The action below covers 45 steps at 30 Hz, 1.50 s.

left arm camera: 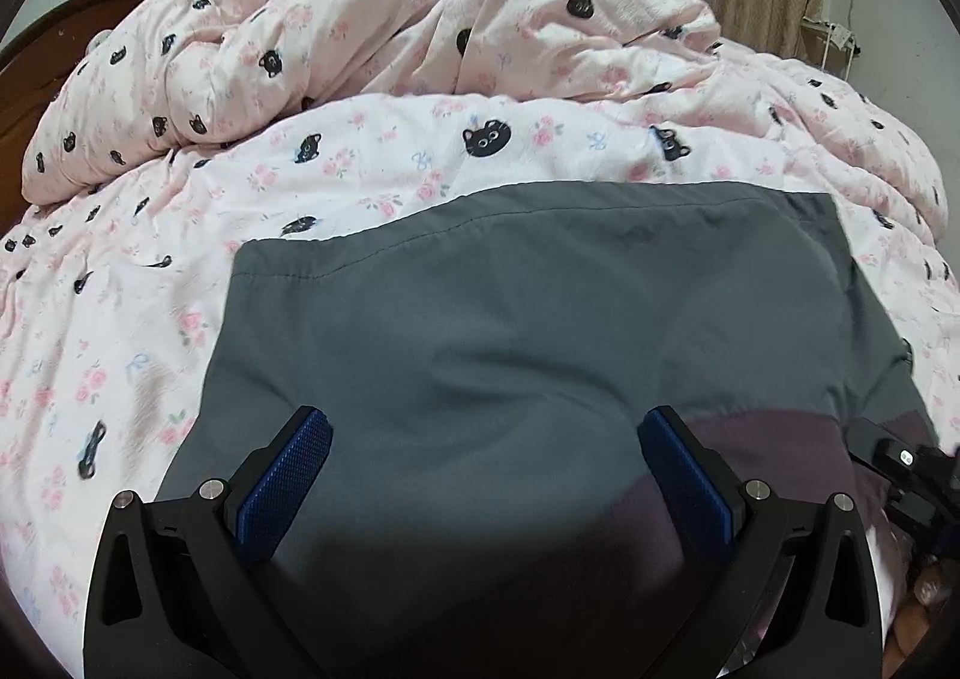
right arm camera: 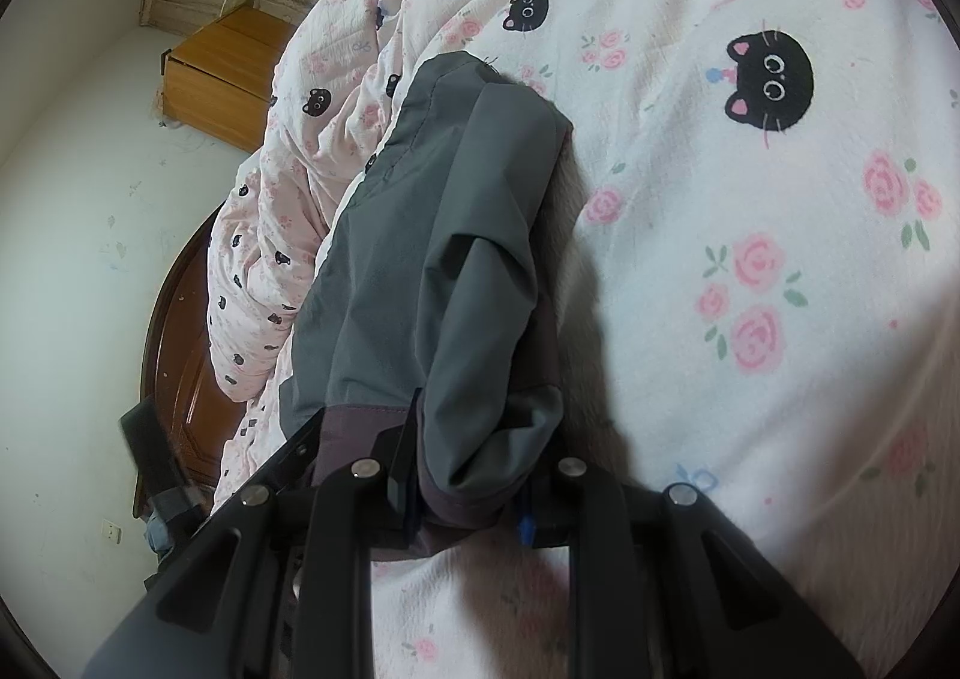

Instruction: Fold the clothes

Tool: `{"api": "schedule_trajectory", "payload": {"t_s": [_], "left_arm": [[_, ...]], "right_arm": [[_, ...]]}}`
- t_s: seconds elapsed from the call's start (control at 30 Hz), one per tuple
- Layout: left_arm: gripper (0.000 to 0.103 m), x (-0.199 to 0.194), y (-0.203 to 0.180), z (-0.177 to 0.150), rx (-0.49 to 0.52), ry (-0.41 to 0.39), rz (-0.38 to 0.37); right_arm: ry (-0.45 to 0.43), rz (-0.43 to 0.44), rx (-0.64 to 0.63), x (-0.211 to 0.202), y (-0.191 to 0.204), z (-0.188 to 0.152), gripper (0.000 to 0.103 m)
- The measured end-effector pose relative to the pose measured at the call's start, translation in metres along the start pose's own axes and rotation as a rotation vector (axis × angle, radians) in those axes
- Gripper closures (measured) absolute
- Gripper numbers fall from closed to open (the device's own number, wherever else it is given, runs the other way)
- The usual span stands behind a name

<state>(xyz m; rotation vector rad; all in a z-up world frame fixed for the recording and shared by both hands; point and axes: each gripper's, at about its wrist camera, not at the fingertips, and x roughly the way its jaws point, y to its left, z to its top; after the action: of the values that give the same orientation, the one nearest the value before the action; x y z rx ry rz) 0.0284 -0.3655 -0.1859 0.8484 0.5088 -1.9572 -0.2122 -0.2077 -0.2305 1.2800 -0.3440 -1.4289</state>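
A grey garment (left arm camera: 492, 331) with a dark maroon band (left arm camera: 780, 439) lies spread flat on the bed. My left gripper (left arm camera: 480, 439) hovers over its near part, blue-padded fingers (left arm camera: 288, 487) wide open and empty. My right gripper (right arm camera: 474, 475) is shut on the garment's maroon edge (right arm camera: 462, 499), holding a bunched grey fold (right arm camera: 480, 235) lifted over the bed. The right gripper's body shows at the far right of the left wrist view (left arm camera: 906, 469).
The bed is covered by a pink-white sheet with roses and black cat faces (left arm camera: 120, 355). A crumpled duvet in the same print (left arm camera: 420, 19) is heaped at the back. A dark wooden headboard (right arm camera: 180, 355), a wooden cabinet (right arm camera: 222, 73) and curtains stand beyond.
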Motion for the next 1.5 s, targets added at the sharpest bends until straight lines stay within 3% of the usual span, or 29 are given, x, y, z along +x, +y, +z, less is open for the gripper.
{"api": "schedule_trajectory", "payload": {"t_s": [0.4, 0.63, 0.83, 1.2, 1.5], "left_arm": [[0.0, -0.017, 0.004, -0.021, 0.001, -0.025, -0.057], [0.0, -0.01, -0.002, -0.021, 0.025, -0.009, -0.02], [0.0, -0.025, -0.01, -0.013, 0.049, -0.071, 0.002], [0.0, 0.003, -0.023, -0.009, 0.075, 0.007, 0.032], [0.0, -0.007, -0.018, -0.002, 0.039, -0.03, 0.042]], "right_arm": [[0.001, -0.001, -0.001, 0.001, -0.001, 0.001, 0.081], [0.003, -0.004, -0.004, 0.0, -0.001, 0.001, 0.081], [0.002, 0.0, -0.002, 0.0, -0.001, 0.001, 0.081], [0.004, 0.0, -0.001, 0.0, -0.003, 0.002, 0.081], [0.002, 0.002, -0.002, 0.0, -0.001, 0.001, 0.081]]}}
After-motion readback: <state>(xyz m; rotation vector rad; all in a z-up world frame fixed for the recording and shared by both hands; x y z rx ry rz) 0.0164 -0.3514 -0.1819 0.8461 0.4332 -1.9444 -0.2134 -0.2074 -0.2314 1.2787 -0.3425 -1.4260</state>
